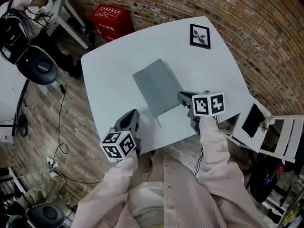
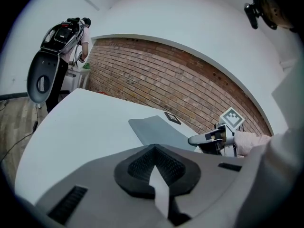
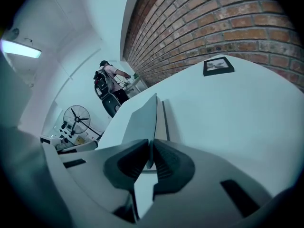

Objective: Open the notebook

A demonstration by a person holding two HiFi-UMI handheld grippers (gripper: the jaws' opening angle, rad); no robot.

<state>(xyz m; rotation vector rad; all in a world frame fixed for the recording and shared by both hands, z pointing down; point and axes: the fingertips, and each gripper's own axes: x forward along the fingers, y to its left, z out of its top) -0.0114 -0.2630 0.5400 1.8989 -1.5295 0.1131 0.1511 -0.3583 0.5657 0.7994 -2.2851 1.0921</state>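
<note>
A grey notebook [image 1: 156, 87] lies askew in the middle of the white table [image 1: 111, 65]. My right gripper [image 1: 183, 98] is at the notebook's near right edge. In the right gripper view its jaws [image 3: 151, 158] are shut on the thin grey cover [image 3: 142, 120], whose edge stands lifted off the pale pages [image 3: 164, 120] beneath. My left gripper [image 1: 130, 120] hovers near the table's front edge, left of the notebook and apart from it. In the left gripper view its pads [image 2: 154, 163] meet with nothing between them, and the notebook [image 2: 156, 129] and the right gripper [image 2: 202, 138] lie ahead.
A small black-framed picture [image 1: 200, 36] lies at the table's far right corner. A brick wall runs behind the table, with a red crate [image 1: 109, 20] on the floor. A white folding frame [image 1: 275, 137] stands right of the table, an office chair [image 1: 35, 65] and cables to the left.
</note>
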